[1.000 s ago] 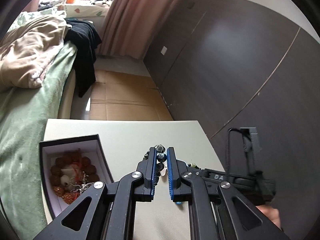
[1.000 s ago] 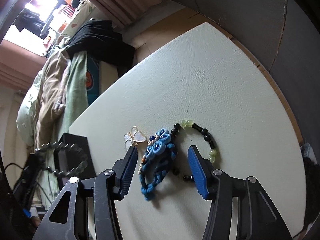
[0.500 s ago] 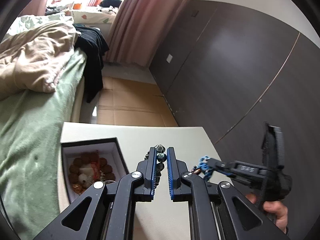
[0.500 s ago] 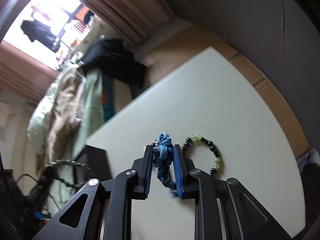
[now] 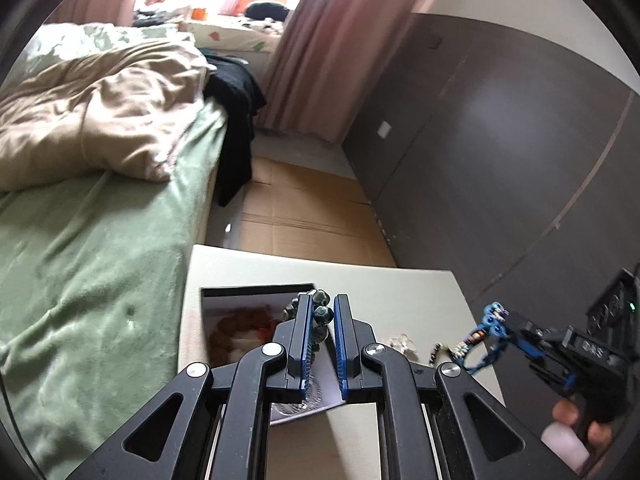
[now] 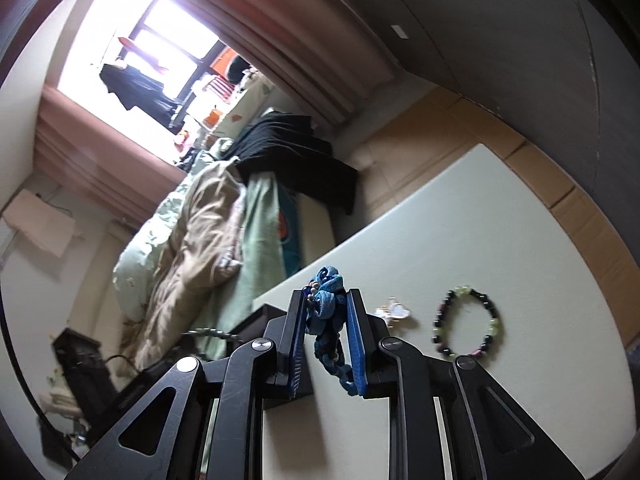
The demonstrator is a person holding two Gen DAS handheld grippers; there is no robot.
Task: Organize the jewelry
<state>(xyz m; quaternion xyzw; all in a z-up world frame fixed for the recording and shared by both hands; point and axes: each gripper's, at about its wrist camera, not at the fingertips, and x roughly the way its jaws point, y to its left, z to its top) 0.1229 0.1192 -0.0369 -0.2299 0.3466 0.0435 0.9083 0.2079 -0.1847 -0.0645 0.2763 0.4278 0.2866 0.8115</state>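
My left gripper is shut on a dark beaded bracelet and holds it above the open jewelry box, which has brown and red beads inside. My right gripper is shut on a blue knotted fabric bracelet, lifted off the white table; it also shows in the left wrist view at the right. A black and green bead bracelet and a small pale butterfly charm lie on the table to the right of my right gripper.
A bed with a green sheet and beige duvet runs along the table's left side. Dark wardrobe doors stand at the right. Cardboard covers the floor beyond the table.
My right gripper closed on the blue bracelet and lifted it off the table toward the box. My left gripper, still holding the beaded bracelet, moved over the box.
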